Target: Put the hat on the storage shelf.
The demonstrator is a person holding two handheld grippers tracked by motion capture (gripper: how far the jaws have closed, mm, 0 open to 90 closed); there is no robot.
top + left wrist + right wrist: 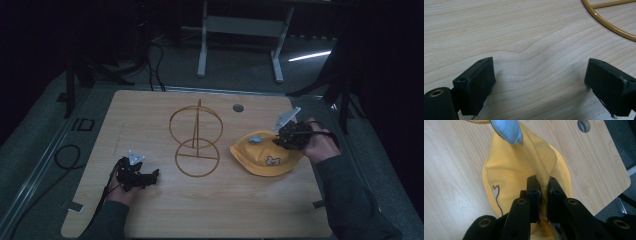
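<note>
- The yellow hat (264, 155) is seen lying on the wooden counter (150, 125), at about 4 o'clock from the middle of the counter.
- It is made of soft cloth, so it can be judged to be light and floppy. It will likely bend and sag when it is lifted.
- A fold of the hat's cloth is pinched by the right gripper (541, 195), whose jaws are pressed close on it.
- The fold is pulled up into a ridge, as seen in the right gripper view. A small blue piece (507, 130) is sewn near the top of the hat.
- A thick seam or the brim would be a good place to be held, since thin cloth may slip out.
- The left gripper (539, 82) is spread wide and nothing is held by it. It is rested low over the counter at about 8 o'clock.
- A gold wire stand (196, 140) is seen at the middle of the counter, at about 9 o'clock from the hat. It has a tall ring over a round base.
- The stand is near the hat but not touching it. It could be knocked or snagged if the hat is swung that way.
- A small round hole (238, 107) is seen in the counter at about 12 o'clock from the hat.
</note>
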